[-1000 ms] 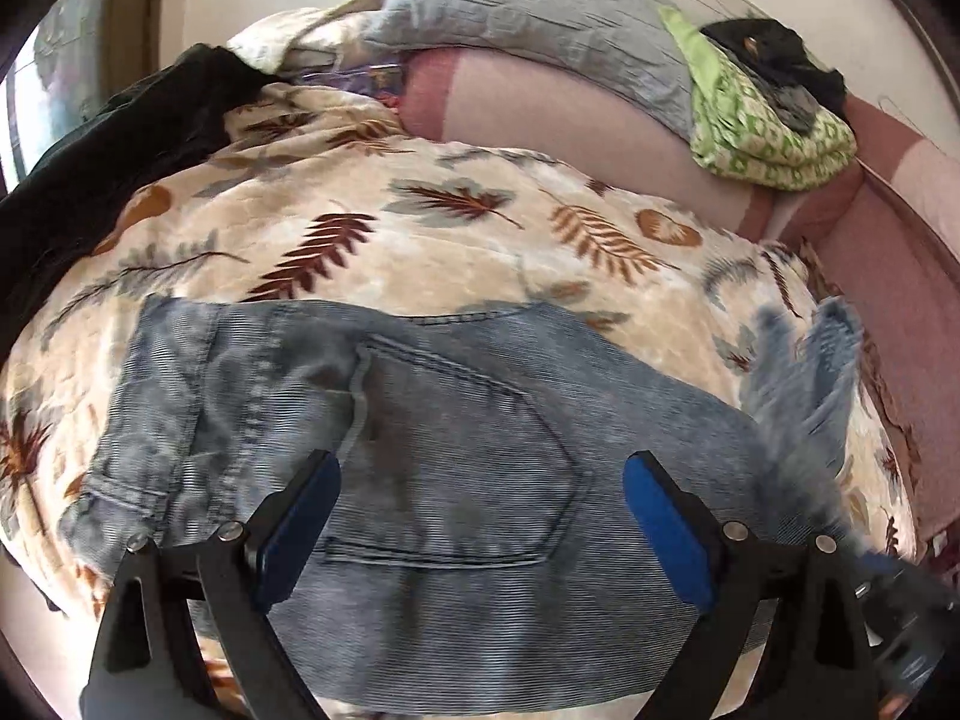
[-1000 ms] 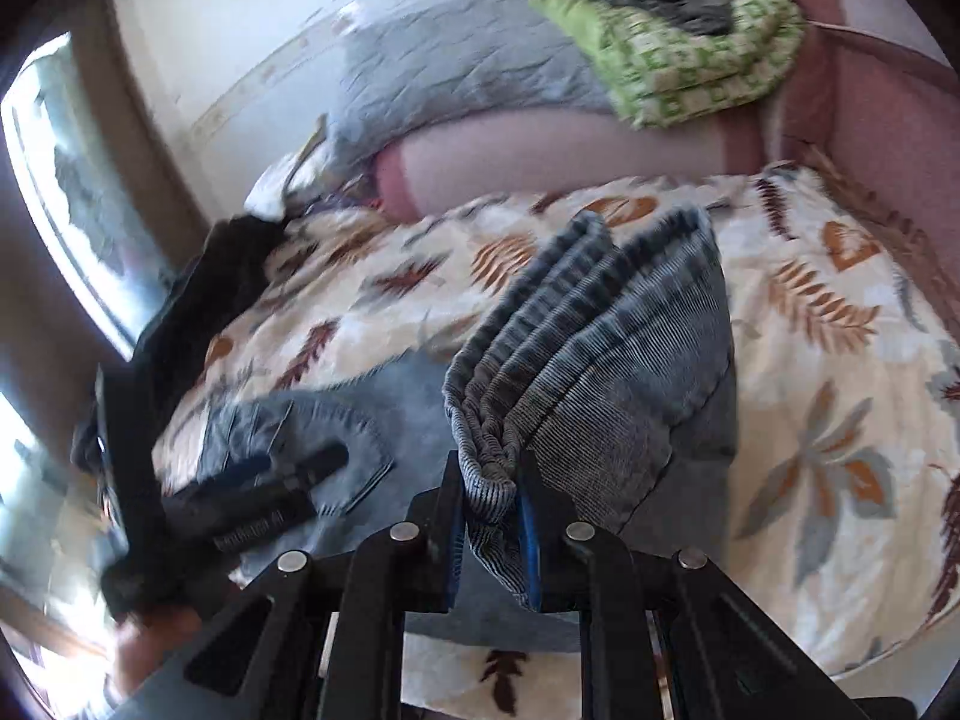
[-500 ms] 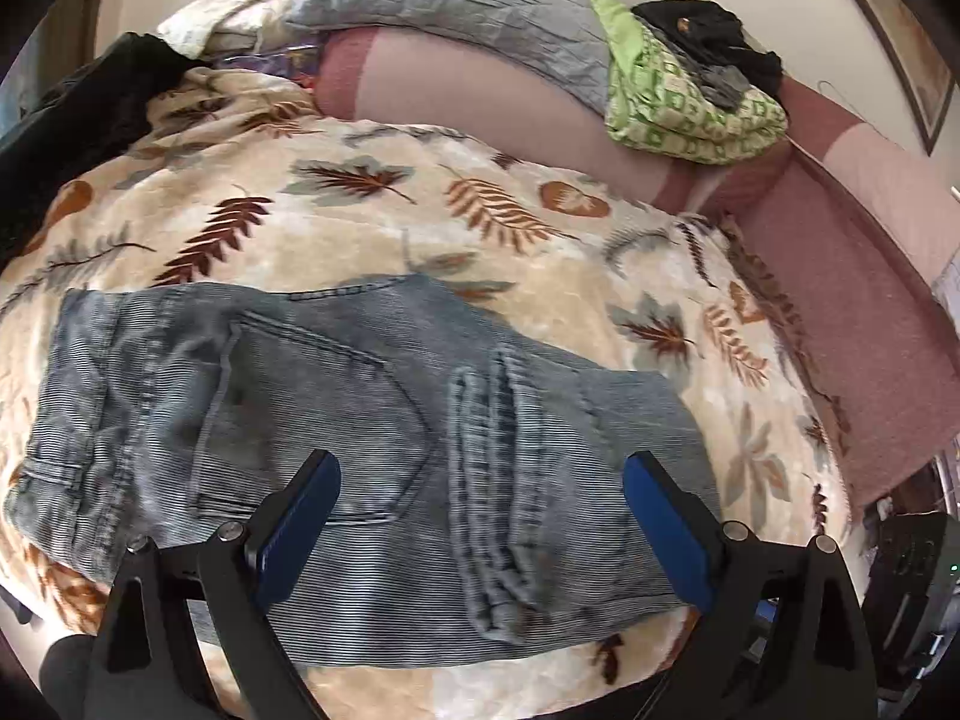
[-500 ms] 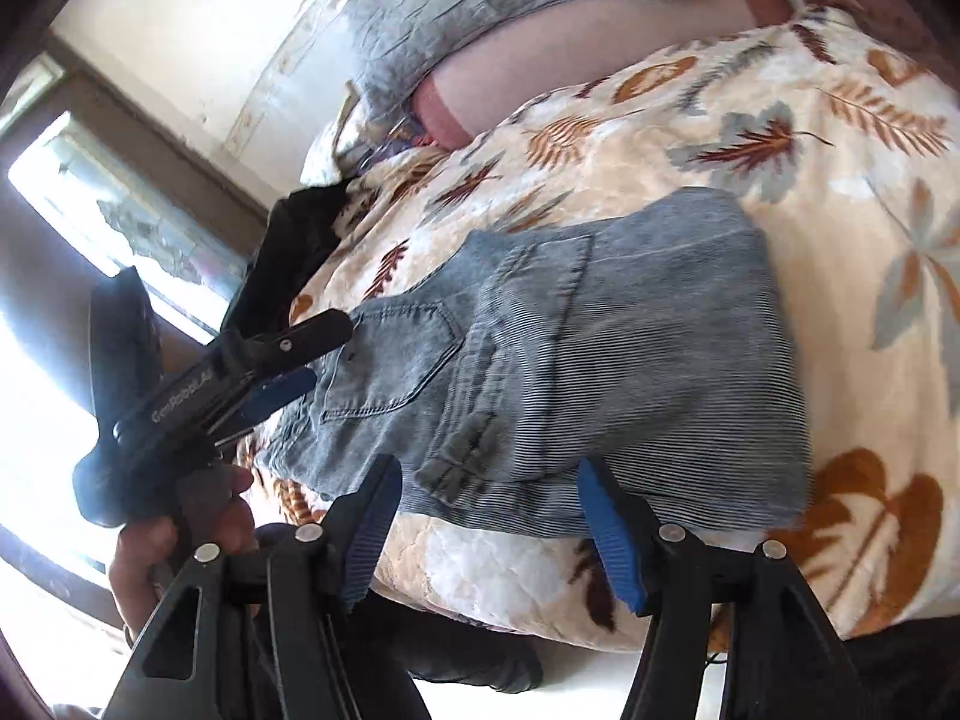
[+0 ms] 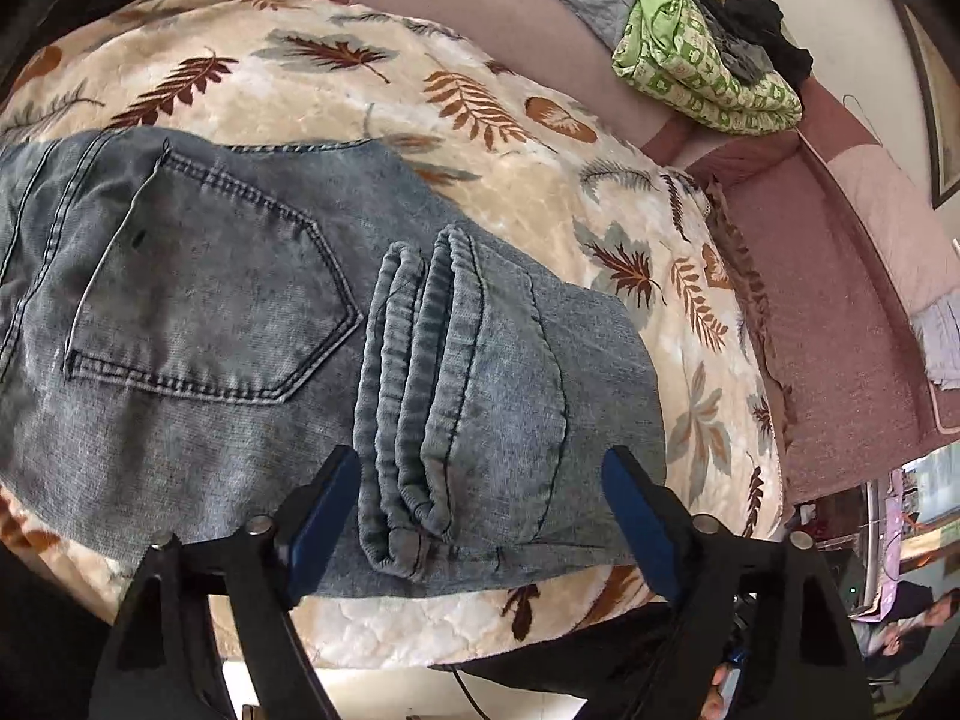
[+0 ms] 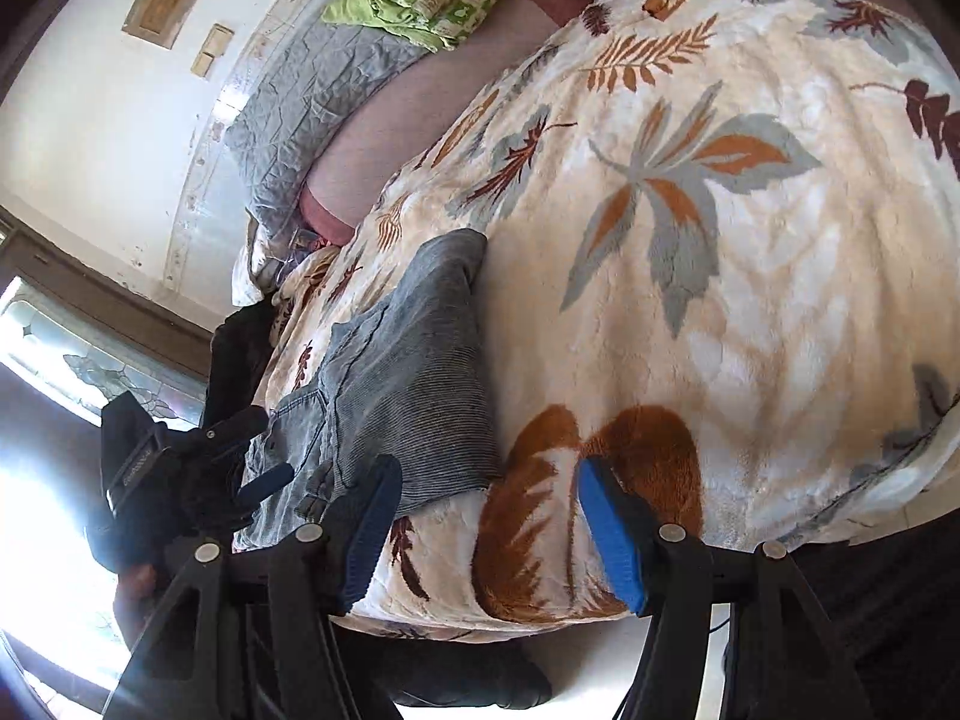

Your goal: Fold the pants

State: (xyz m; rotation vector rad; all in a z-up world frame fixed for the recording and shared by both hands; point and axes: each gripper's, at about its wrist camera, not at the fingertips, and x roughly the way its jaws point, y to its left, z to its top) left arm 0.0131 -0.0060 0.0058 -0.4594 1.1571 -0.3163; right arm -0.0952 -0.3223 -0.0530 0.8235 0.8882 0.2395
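Observation:
The blue denim pants point(image 5: 252, 324) lie folded on the leaf-print blanket point(image 5: 540, 192), back pocket up, with the leg cuffs point(image 5: 414, 396) laid over the seat near the front edge. My left gripper point(image 5: 480, 516) is open and empty, just above the cuffs at the bed's front edge. In the right wrist view the pants point(image 6: 414, 372) lie at the left. My right gripper point(image 6: 486, 522) is open and empty over the blanket point(image 6: 690, 240), to the right of the pants. The left gripper point(image 6: 198, 468) shows there too, beside the pants.
A grey pillow point(image 6: 312, 90) and a green patterned cloth point(image 5: 702, 72) with dark clothes lie against the pink headboard point(image 5: 492, 54). A pink bedspread point(image 5: 840, 324) covers the right side. A dark garment point(image 6: 240, 354) lies at the blanket's far left. A window point(image 6: 72, 372) is behind.
My right gripper let go of the leg cuffs, laid them over the seat, opened and drew back to the right. My left gripper moved right along the pants.

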